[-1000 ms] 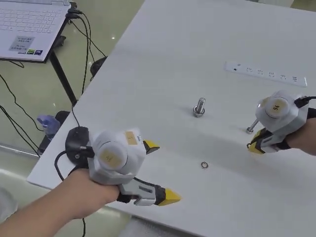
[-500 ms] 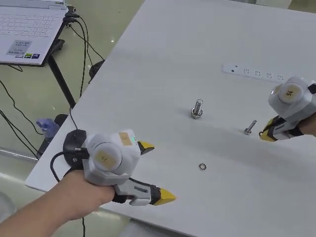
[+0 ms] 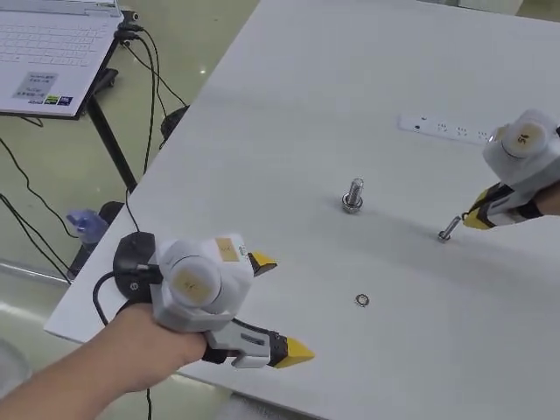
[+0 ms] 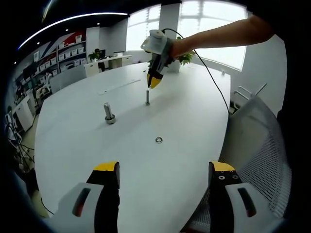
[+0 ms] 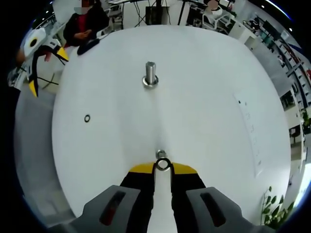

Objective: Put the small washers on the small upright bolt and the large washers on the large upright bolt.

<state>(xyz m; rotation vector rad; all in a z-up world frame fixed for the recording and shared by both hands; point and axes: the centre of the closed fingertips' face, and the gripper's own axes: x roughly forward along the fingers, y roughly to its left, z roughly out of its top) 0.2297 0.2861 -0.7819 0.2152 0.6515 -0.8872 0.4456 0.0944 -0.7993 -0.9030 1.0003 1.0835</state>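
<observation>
right gripper (image 5: 163,169) back at small bolt (image 3: 448,229), small washer (image 5: 163,164) between fingers (image 5: 140,168)

Two bolts stand on the table (image 3: 306,105): one big bolt (image 3: 353,194) and one small bolt (image 3: 448,229). Two washers can be counted: one loose washer (image 3: 362,300) on the tabletop and one held washer (image 5: 163,164) pinched in the jaws of the right gripper (image 3: 477,219). Whether more rings sit at the big bolt's foot cannot be told. There are two grippers, counting the left gripper (image 3: 282,306). There is one power strip (image 3: 451,129) and one laptop (image 3: 48,52).
</observation>
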